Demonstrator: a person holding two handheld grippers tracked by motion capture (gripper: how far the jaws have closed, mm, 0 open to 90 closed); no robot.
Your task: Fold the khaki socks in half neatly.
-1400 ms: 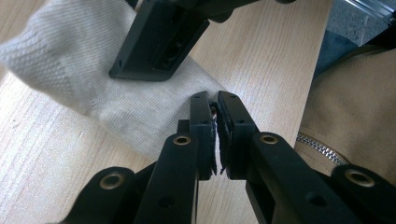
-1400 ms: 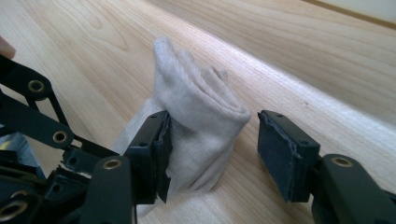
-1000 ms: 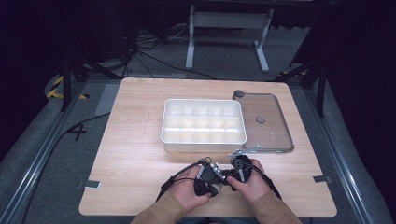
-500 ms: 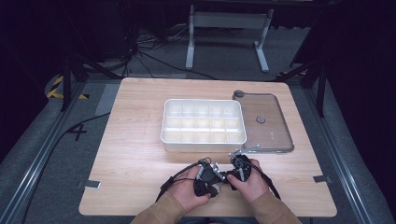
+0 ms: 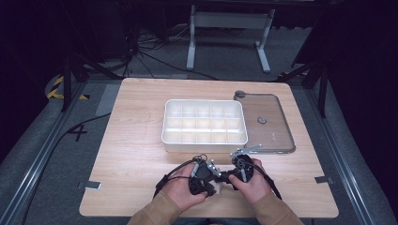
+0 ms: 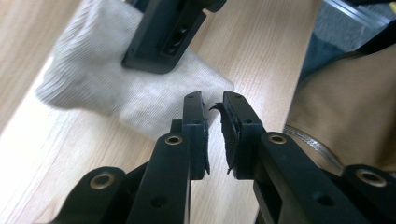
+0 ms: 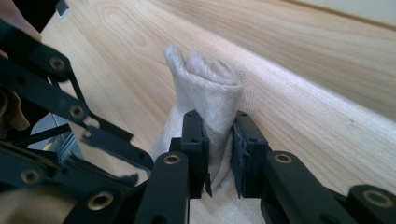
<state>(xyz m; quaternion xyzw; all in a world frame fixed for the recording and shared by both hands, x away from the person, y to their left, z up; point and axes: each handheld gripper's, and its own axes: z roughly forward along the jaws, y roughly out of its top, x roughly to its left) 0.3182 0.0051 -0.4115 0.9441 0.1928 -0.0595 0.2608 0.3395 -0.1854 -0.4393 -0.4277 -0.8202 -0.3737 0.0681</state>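
At the near edge of the worktop (image 5: 131,154), between the person's two hands, lies a small pale knit sock (image 7: 210,93), bunched up. Right tool (image 7: 215,119): jaws have just been closing and now pinch a fold of the sock, pads pressing the cloth from both sides. Left tool (image 6: 212,100): jaws have just been opening, now a narrow gap apart with nothing between them. The sock's edge lies just beyond its tips.

Handling, as I judge it:
- The sock is light, soft and floppy, with no stiffness. It will sag and stretch from whatever point is pinched.
- It is not fragile or slippery, since the ribbed knit gives the pads good bite.
- The best hold for the free tool looks like an outer edge or the far end, away from the right tool's pinch, so the cloth can be pulled flat.
- A thin single layer may slip out, so take a fold.

Around: a white compartment tray (image 5: 204,140) sits mid-worktop, well apart from the sock, with its clear lid (image 5: 272,131) beside it to the right. Neither is in the way. The real crowding is the two tools themselves, close together over a small sock, with cables trailing near the hands.
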